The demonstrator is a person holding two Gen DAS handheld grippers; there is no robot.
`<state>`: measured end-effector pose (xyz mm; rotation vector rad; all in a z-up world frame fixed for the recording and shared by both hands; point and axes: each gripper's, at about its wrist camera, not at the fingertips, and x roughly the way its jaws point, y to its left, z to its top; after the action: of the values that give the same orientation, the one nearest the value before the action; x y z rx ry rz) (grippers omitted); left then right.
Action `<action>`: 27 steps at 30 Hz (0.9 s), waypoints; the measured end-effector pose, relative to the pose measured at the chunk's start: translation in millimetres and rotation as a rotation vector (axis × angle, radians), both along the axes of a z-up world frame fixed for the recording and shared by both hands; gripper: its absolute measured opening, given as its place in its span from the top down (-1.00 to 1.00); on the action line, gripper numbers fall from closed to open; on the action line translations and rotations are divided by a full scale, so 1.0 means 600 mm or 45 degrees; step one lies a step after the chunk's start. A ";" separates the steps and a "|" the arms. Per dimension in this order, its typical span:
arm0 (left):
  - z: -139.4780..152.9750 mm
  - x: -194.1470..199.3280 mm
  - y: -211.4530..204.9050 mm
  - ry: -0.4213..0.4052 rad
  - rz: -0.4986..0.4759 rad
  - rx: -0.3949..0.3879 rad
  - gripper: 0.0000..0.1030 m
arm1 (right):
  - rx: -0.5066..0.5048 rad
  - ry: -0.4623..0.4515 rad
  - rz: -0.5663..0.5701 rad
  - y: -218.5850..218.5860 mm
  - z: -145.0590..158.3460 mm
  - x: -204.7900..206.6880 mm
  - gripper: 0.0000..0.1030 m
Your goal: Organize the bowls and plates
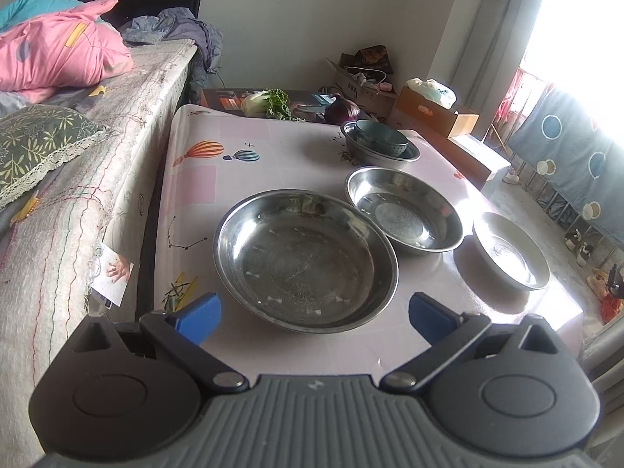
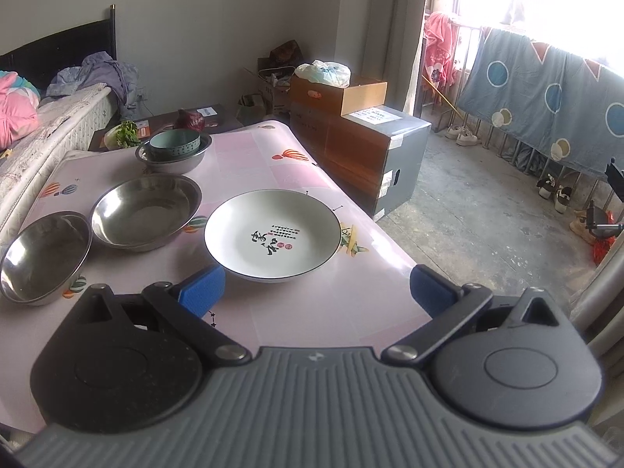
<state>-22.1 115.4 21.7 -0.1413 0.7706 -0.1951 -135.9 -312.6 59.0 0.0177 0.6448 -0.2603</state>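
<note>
Nearest the left wrist camera, the left tongs (image 1: 314, 314) hang spread wide and empty, their blue pads either side of the near rim of a large shallow stainless-steel bowl (image 1: 306, 269) that sits on the desk (image 1: 273, 148), a surface covered in pale pink cloth printed with hot-air balloons. Just beyond this bowl, almost touching it, sits a smaller steel bowl (image 1: 403, 210), and to its right a white ceramic plate (image 1: 511, 249) near the desk's edge. At the far end a teal ceramic bowl (image 1: 380, 138) is nested inside another steel bowl (image 1: 380, 152). In the right wrist view, the right tongs (image 2: 316, 290) are likewise released and hold nothing, poised low over the desk just short of the white plate (image 2: 273, 232), which has a thin dark rim and black calligraphy at its centre. The steel bowls look light, rigid and slick, so a pinch across the thin rim seems the surest hold, and they should stack easily by size. The ceramic plate is probably heavier and breakable; gripping its near rim firmly seems wise. Both tools point forward and slightly downward towards the dishes.
</note>
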 end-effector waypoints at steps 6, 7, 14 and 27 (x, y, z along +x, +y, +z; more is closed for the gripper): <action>-0.002 0.013 -0.008 -0.016 -0.015 0.030 -1.00 | 0.090 0.008 0.071 0.009 -0.018 0.020 -0.98; -0.006 0.021 -0.010 -0.003 -0.014 0.017 -1.00 | 0.109 0.012 0.097 0.009 -0.022 0.034 -0.98; -0.032 0.078 -0.033 0.017 0.079 0.121 -1.00 | 0.344 0.005 0.391 0.052 -0.057 0.157 -0.98; -0.070 0.131 -0.021 0.060 0.358 0.221 -0.99 | 0.529 0.132 0.713 0.161 -0.119 0.311 -0.79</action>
<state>56.3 102.7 -20.3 -0.0885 0.8018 0.1424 50.4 -216.0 -12.5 0.2196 0.7710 0.4181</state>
